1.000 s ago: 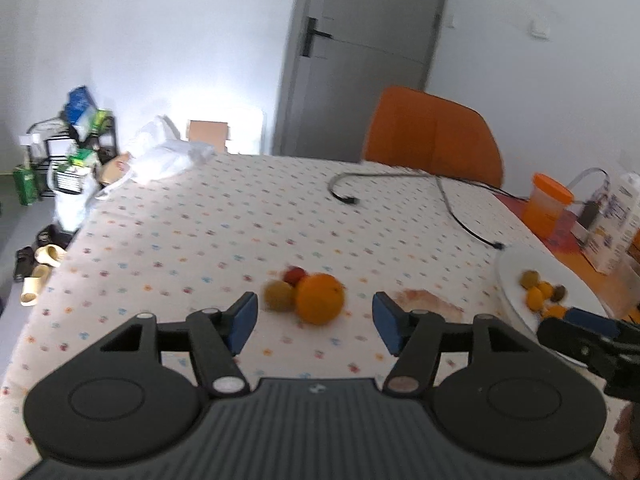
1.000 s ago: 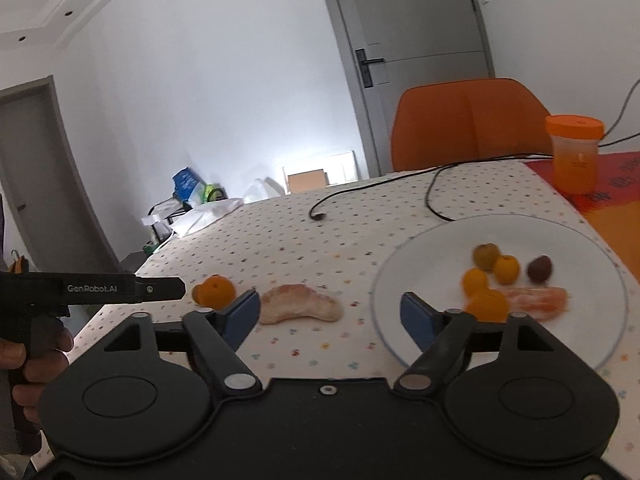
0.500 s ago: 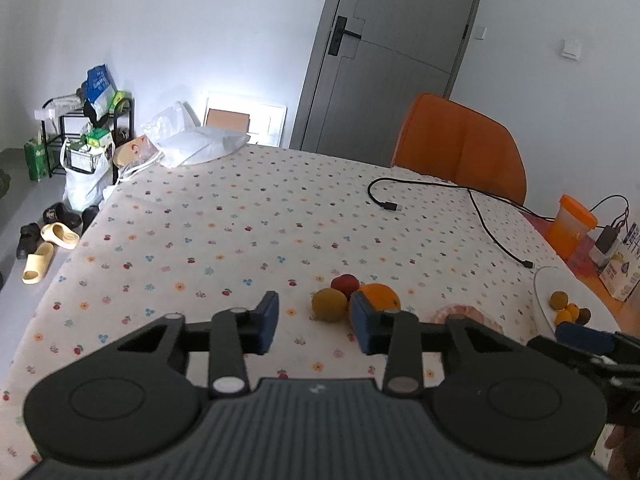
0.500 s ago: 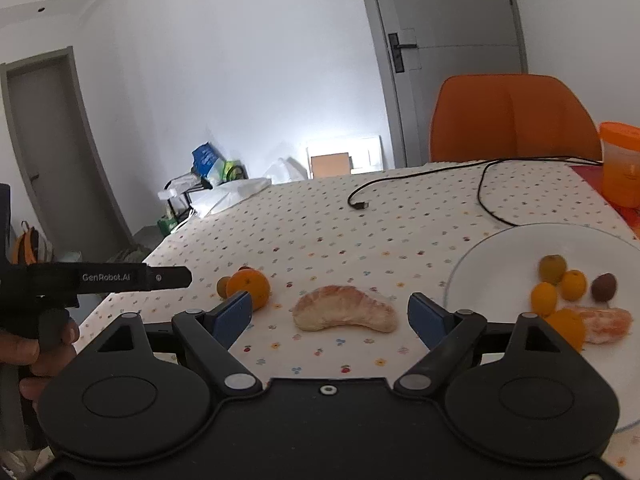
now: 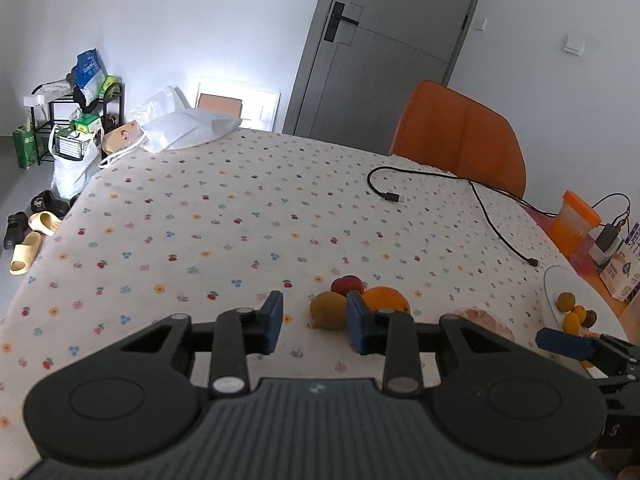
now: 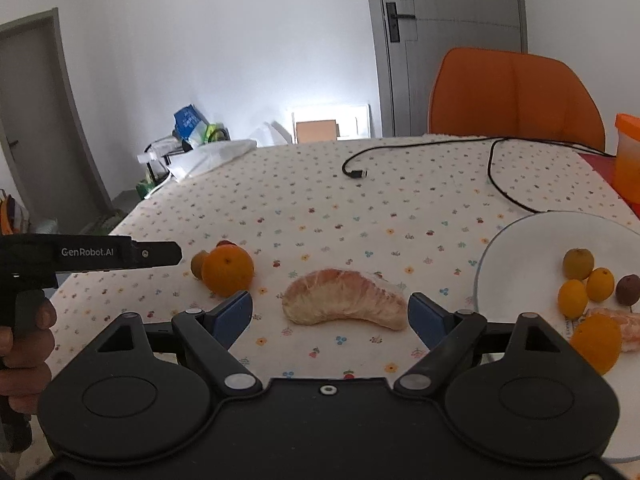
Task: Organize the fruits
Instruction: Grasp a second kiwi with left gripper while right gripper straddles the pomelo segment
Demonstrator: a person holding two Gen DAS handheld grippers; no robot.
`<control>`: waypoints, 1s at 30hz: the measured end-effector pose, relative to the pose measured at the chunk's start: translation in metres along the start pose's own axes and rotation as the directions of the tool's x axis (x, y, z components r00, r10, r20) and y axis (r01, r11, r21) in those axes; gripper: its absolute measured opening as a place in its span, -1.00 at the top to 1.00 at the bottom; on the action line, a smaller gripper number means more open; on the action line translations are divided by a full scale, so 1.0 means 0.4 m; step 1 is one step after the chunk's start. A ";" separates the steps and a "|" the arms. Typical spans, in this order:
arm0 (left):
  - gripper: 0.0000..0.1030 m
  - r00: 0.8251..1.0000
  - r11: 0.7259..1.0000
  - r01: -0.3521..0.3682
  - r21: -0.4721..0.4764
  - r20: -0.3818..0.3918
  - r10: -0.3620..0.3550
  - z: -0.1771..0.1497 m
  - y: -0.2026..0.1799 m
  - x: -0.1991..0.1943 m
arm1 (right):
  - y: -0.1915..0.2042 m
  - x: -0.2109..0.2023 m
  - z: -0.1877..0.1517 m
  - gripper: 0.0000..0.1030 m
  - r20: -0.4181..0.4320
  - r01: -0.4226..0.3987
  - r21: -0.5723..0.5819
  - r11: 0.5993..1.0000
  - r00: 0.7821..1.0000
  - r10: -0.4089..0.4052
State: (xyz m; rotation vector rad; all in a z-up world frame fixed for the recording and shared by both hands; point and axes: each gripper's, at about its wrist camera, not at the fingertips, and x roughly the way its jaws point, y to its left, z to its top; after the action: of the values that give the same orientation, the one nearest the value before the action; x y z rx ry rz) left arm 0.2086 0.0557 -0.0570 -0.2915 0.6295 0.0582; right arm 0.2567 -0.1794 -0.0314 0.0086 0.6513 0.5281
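An orange (image 5: 385, 299), a small red fruit (image 5: 347, 284) and a brownish-green fruit (image 5: 328, 311) sit together on the flowered tablecloth. My left gripper (image 5: 314, 320) hovers just short of them. Its jaws are closing with a gap left and nothing between the pads. A peeled pomelo segment (image 6: 344, 298) lies just ahead of my right gripper (image 6: 330, 316), in line with the gap. Those jaws are opening wide and touch nothing. The white plate (image 6: 520, 236) on the right holds several small fruits and a peeled piece.
A black cable (image 5: 480, 204) snakes across the far table. An orange chair (image 5: 460, 140) stands behind it. An orange-lidded cup (image 5: 574, 220) and a carton (image 5: 624, 264) sit at the right edge. A white bag (image 5: 188, 128) lies at the far left corner.
My left jaws have narrowed a lot and that gripper has come nearer the fruit cluster. My right gripper has swung left from the plate to face the pomelo segment and spread wider.
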 end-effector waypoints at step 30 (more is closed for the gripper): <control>0.51 0.997 0.999 0.047 -0.013 -0.055 -0.048 -0.007 0.002 0.066 | 0.022 0.113 0.015 -0.87 -0.068 0.053 -0.103 0.993 0.996 -0.060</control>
State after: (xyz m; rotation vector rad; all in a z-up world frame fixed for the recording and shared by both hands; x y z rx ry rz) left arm 0.2282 0.0547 -0.0747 -0.3205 0.6774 0.0085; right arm 0.2864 -0.1495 -0.0510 -0.1243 0.6918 0.5076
